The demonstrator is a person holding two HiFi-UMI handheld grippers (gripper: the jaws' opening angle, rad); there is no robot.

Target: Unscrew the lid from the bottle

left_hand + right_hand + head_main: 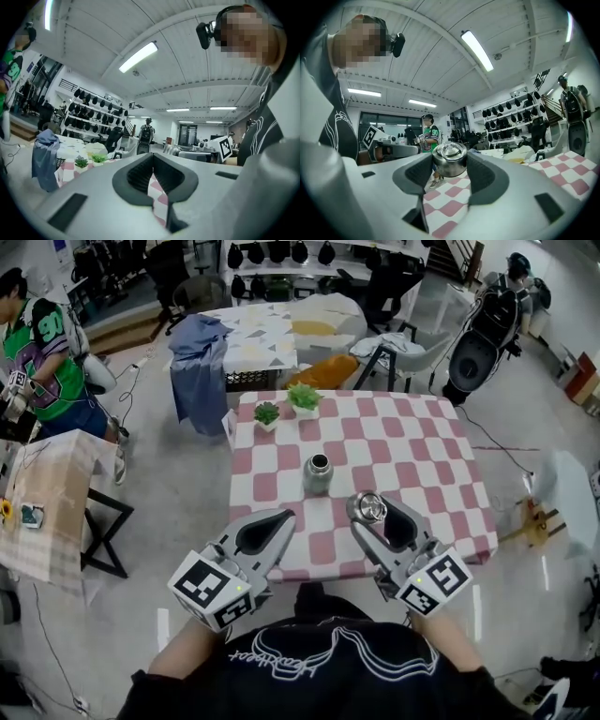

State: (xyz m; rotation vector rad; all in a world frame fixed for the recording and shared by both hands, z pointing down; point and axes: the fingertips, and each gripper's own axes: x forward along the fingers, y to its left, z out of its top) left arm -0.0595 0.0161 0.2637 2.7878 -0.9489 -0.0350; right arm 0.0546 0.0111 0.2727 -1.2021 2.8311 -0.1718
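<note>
A grey metal bottle (318, 473) stands upright near the middle of the pink-and-white checked table (431, 460), its mouth uncovered. My right gripper (371, 510) hovers over the table's near edge, a little right of and nearer than the bottle. It is shut on the shiny metal lid (368, 508), which the right gripper view shows clamped between the dark pads (480, 176) as a rounded steel lid (449, 158). My left gripper (284, 518) hangs at the table's near left, jaws shut with nothing between them; in the left gripper view its pads (140, 173) meet.
Two small potted plants (267, 412) (304, 397) sit at the table's far left corner. A person in a green jersey (42, 352) stands at the far left by a cloth-covered side table (47, 493). Behind are a table draped with blue cloth (199, 362) and a golf bag (483, 334).
</note>
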